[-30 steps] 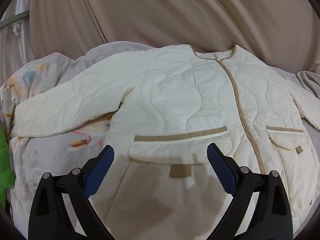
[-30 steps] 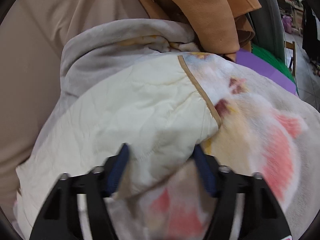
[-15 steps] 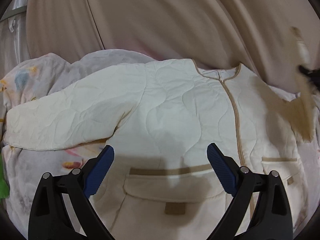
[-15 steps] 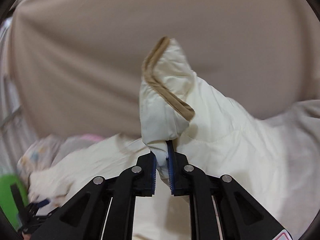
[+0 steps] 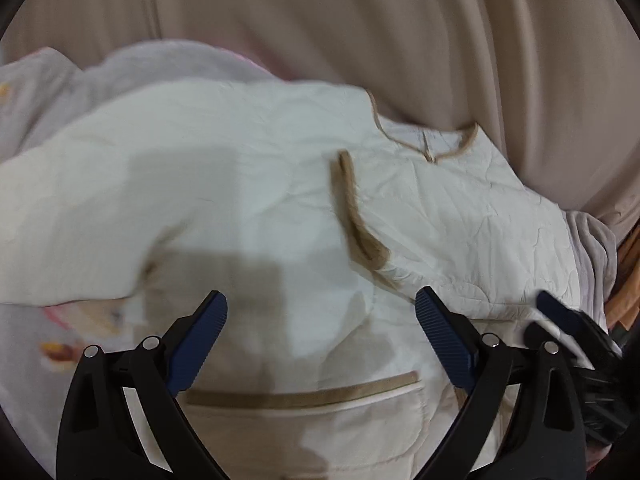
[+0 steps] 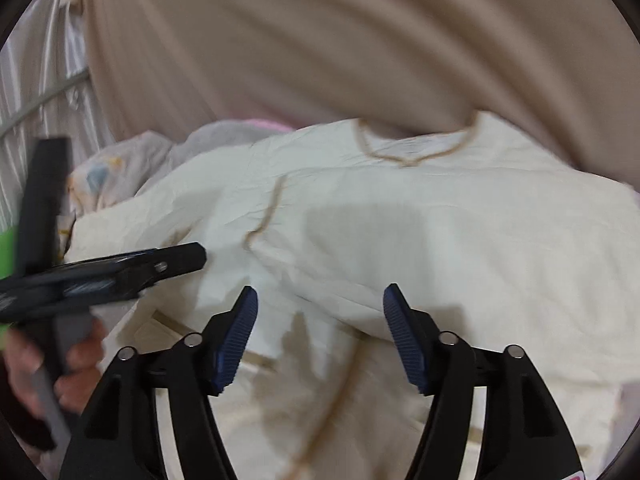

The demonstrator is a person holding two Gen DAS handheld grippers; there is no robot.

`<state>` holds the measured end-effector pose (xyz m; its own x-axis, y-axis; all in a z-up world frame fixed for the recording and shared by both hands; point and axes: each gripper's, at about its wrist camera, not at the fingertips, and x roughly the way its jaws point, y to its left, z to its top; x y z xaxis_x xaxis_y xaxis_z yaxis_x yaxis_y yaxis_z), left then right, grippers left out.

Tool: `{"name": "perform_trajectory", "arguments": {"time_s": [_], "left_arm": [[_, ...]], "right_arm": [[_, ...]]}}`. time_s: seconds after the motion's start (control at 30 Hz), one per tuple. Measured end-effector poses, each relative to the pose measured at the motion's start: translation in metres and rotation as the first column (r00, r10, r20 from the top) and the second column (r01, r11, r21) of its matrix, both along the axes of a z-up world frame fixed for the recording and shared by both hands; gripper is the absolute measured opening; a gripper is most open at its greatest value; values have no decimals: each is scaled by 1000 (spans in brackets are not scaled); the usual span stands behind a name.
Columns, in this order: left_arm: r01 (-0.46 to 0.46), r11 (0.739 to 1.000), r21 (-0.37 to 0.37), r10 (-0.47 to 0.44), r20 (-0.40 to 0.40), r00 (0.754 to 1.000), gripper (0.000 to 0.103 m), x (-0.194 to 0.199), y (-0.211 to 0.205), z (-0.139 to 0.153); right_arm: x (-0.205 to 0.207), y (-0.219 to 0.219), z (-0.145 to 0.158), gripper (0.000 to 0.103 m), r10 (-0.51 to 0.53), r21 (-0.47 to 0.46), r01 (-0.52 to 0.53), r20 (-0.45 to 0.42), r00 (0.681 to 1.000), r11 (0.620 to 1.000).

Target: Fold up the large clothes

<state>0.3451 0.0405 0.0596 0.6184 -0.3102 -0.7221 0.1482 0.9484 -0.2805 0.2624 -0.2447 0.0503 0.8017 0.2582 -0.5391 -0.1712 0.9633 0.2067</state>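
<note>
A cream quilted jacket (image 5: pixel 248 200) with tan trim lies face up on a bed. Its right sleeve (image 5: pixel 460 240) is folded across the chest, the tan cuff (image 5: pixel 356 216) near the middle. The left sleeve (image 5: pixel 72 216) still stretches out to the left. My left gripper (image 5: pixel 320 316) is open and empty above the pocket (image 5: pixel 304 400). My right gripper (image 6: pixel 320 308) is open and empty above the folded sleeve (image 6: pixel 440 240). Each gripper shows in the other's view: the right one at the left wrist view's right edge (image 5: pixel 560 320), the left one at the right wrist view's left edge (image 6: pixel 120 268).
A beige curtain (image 5: pixel 360 20) hangs behind the bed. A grey floral blanket (image 5: pixel 48 340) lies under the jacket. An orange garment (image 5: pixel 628 292) lies at the right edge. A metal rail (image 6: pixel 40 100) and something green (image 6: pixel 6 248) are at the left.
My right gripper carried the right sleeve up and across the jacket's chest, then opened and let it go. My left gripper moved forward over the jacket, staying open.
</note>
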Motion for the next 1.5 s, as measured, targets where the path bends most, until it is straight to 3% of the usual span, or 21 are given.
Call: {"name": "perform_trajectory", "arguments": {"time_s": [0.1, 0.2, 0.23, 0.27, 0.33, 0.53, 0.63, 0.73, 0.77, 0.8, 0.87, 0.9, 1.0, 1.03, 1.13, 1.23, 1.33, 1.43, 1.5], "left_arm": [[56, 998, -22, -57, -52, 997, 91, 24, -26, -16], [71, 997, -31, -73, -58, 996, 63, 41, -45, -23], [77, 996, -44, -80, -56, 995, 39, 43, -47, -22], [80, 995, -60, -84, -53, 995, 23, 44, -49, -20], [89, 994, -67, -91, -19, 996, 11, 43, -48, -10], [-10, 1000, -29, 14, 129, 992, 9, 31, 4, 35], [-49, 998, 47, 45, 101, 994, 9, 41, 18, 21], [-53, 993, 109, 48, 39, 998, 9, 49, 17, -11], [-56, 992, 117, 52, 33, 998, 9, 49, 16, -19], [-59, 991, 122, 55, 36, 998, 9, 49, 16, -25], [-61, 989, 133, 54, 53, 997, 10, 48, 13, -30], [-59, 989, 135, 52, 57, 997, 10, 49, 12, -31], [-65, 984, 165, 53, 76, 996, 13, 44, 5, -35], [-67, 981, 181, 52, 86, 995, 13, 44, 4, -36], [-75, 973, 219, 52, 110, 993, 14, 42, -1, -40], [-84, 969, 232, 57, 119, 991, 15, 43, -2, -43], [-94, 963, 251, 63, 130, 990, 16, 44, -4, -43], [-101, 961, 258, 68, 135, 989, 19, 44, -3, -44], [-108, 964, 242, 77, 137, 988, 26, 41, 2, -43]], "right_arm": [[-27, -62, -3, 68, -167, 25, 167, -1, 986, 986], [-48, -123, -16, 70, -281, 102, 285, -48, 958, 953], [-53, -138, -22, 70, -282, 146, 291, -75, 956, 946], [-55, -149, -27, 70, -266, 192, 281, -100, 959, 940], [-58, -161, -32, 70, -245, 248, 267, -116, 963, 931], [-27, -156, -37, 69, -220, 296, 249, -127, 967, 922], [-2, -154, -45, 64, -217, 308, 262, -173, 961, 914], [11, -155, -50, 37, -251, 311, 301, -192, 949, 901], [8, -158, -49, 21, -265, 334, 310, -176, 948, 890], [3, -160, -43, 14, -266, 370, 298, -136, 954, 880], [-10, -162, -36, 12, -278, 371, 284, -71, 958, 884], [-10, -162, -36, 11, -285, 326, 293, -74, 956, 899], [11, -156, -58, 11, -283, 200, 320, -192, 940, 926], [8, -153, -57, 12, -291, 183, 325, -190, 938, 928], [-15, -136, -28, 14, -335, 102, 345, -105, 936, 933], [-28, -132, 4, 18, -347, 143, 344, -1, 938, 928], [-14, -137, 17, 18, -359, 120, 353, 28, 933, 928], [22, -142, -15, 18, -392, 10, 395, -84, 916, 919], [37, -142, -45, 12, -396, -19, 397, -149, 906, 917]]}}
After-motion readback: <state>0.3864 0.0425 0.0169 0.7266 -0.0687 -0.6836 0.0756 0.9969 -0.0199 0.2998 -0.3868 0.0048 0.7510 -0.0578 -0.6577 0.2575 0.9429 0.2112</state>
